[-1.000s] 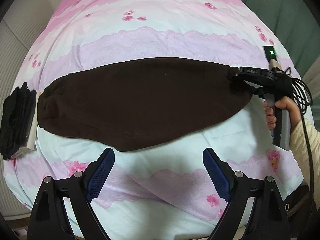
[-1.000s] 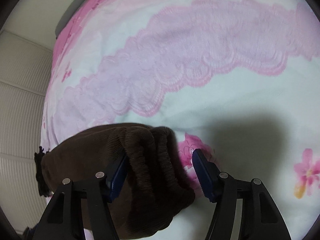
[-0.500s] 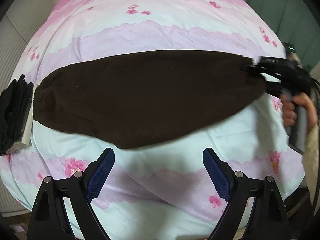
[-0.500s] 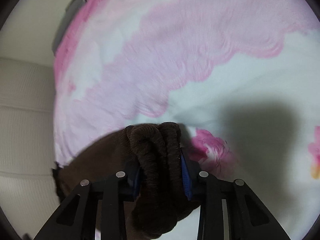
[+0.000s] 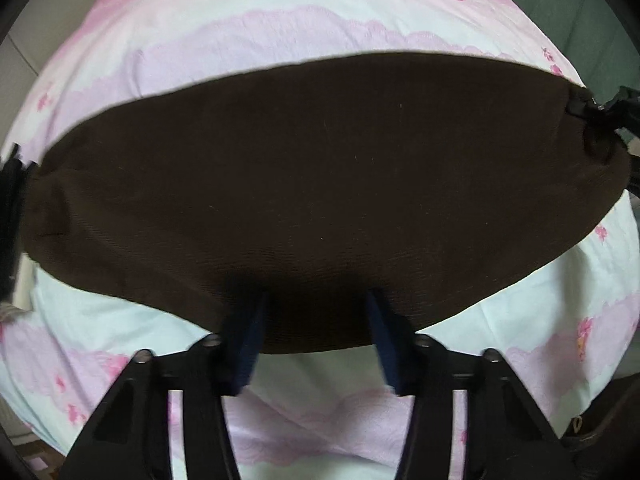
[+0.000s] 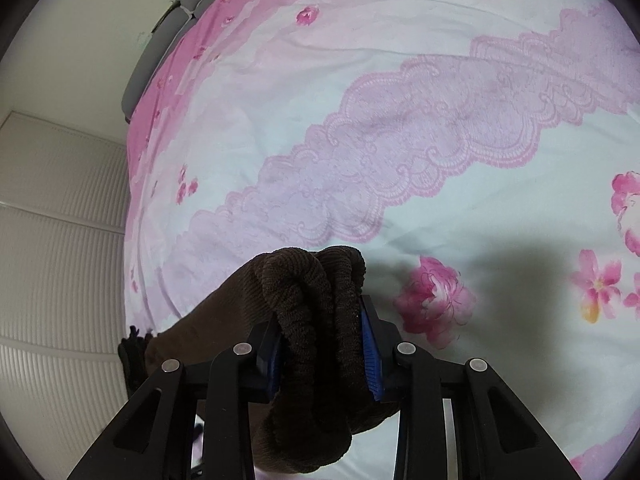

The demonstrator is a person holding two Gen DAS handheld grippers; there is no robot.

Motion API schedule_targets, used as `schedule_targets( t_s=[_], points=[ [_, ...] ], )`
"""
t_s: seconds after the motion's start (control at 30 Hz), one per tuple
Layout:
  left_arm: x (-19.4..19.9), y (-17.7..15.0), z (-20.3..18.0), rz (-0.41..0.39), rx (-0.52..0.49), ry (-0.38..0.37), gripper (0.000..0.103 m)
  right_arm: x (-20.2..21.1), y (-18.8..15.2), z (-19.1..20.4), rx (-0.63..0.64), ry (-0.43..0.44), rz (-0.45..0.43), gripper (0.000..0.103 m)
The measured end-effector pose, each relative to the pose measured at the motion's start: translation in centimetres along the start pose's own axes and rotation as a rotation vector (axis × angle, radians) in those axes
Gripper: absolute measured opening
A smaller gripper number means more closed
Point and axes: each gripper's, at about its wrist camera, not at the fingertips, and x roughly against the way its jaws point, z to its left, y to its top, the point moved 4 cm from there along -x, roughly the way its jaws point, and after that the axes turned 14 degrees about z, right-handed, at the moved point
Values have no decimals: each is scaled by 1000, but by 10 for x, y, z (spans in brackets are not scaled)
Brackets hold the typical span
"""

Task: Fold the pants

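1. One bedspread (image 5: 320,20), pink-and-white floral, fills both views.
2. One pair of brown pants (image 5: 320,184) lies flat across the centre of the left wrist view.
3. Left gripper (image 5: 318,304), pointing steeply down at bottom centre: jaws closing, the pants' near edge between the pads; contact not discernible.
4. Right gripper (image 6: 322,344), angled downward at bottom centre: clamped on the bunched waistband (image 6: 316,292).
5. One dark garment (image 5: 8,200) at the left edge.
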Motion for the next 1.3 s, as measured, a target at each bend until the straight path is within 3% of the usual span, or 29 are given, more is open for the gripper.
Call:
schedule_targets(
  t_s=[0.3, 0.47, 0.6, 0.77, 0.97, 1.17, 1.3],
  points=[
    [-30, 9, 1, 33, -48, -22, 45, 16, -7, 33, 4, -38, -33, 33],
    [-19, 18, 8, 78, -100, -66, 46, 21, -15, 47, -2, -66, -55, 33],
    [28, 46, 33, -43, -48, -160, 46, 30, -20, 61, 16, -107, -91, 33],
    [43, 108, 53, -80, -20, -269, 40, 33, -23, 72, 17, -140, -115, 33],
    [28, 153, 43, -62, -88, -221, 34, 37, -29, 77, 10, -157, -127, 33],
    [-9, 162, 33, 0, -117, -183, 34, 35, -32, 92, 35, -167, -120, 33],
    [-6, 170, 29, 21, -131, -187, 34, 32, -35, 118, 81, -189, -119, 33]
  ],
)
